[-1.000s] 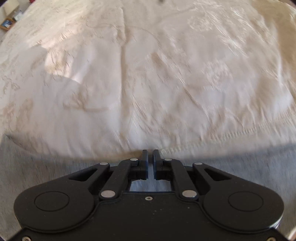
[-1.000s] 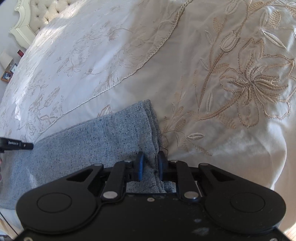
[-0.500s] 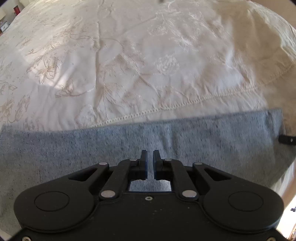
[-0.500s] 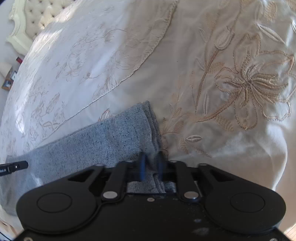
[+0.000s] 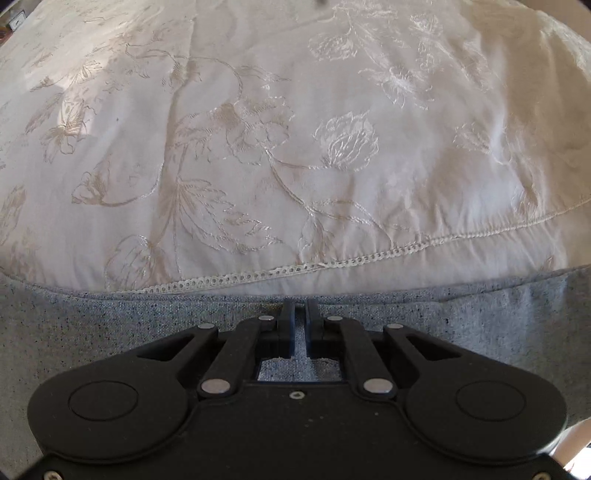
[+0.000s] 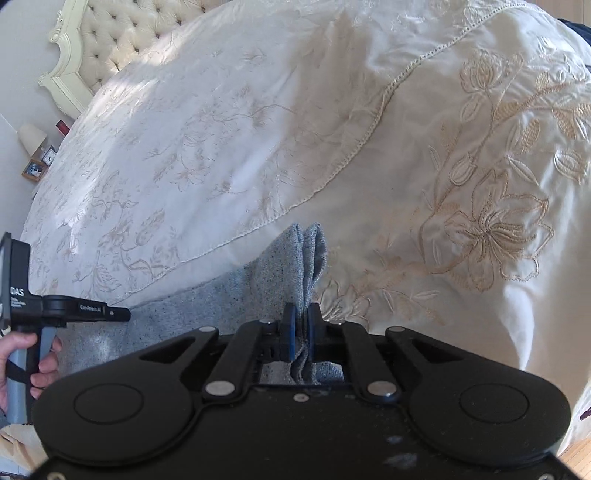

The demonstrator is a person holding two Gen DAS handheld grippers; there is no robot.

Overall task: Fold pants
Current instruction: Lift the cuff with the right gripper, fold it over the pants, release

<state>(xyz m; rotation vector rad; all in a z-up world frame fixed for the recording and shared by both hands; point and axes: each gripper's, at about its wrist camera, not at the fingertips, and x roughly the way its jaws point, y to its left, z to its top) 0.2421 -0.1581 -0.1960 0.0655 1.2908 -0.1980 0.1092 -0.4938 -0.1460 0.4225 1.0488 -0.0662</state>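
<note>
Lifting the pants (image 6: 280, 280) edge off the bed (image 6: 221, 155): right tongs (image 6: 300, 325) closing on bunched hem, left tongs (image 5: 300, 325) narrow, gripping fabric. Next: carry both ends over evenly.

A home bedroom: a bed (image 6: 258, 129) under a cream floral-embroidered bedspread (image 5: 295, 147), a tufted headboard (image 6: 122, 33) at its far left end, and a bedside lamp (image 6: 31, 137) beside small framed pictures (image 6: 35, 170).

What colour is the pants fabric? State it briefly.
Blue-grey with dark flecks; the pants show best in the left wrist view.
</note>
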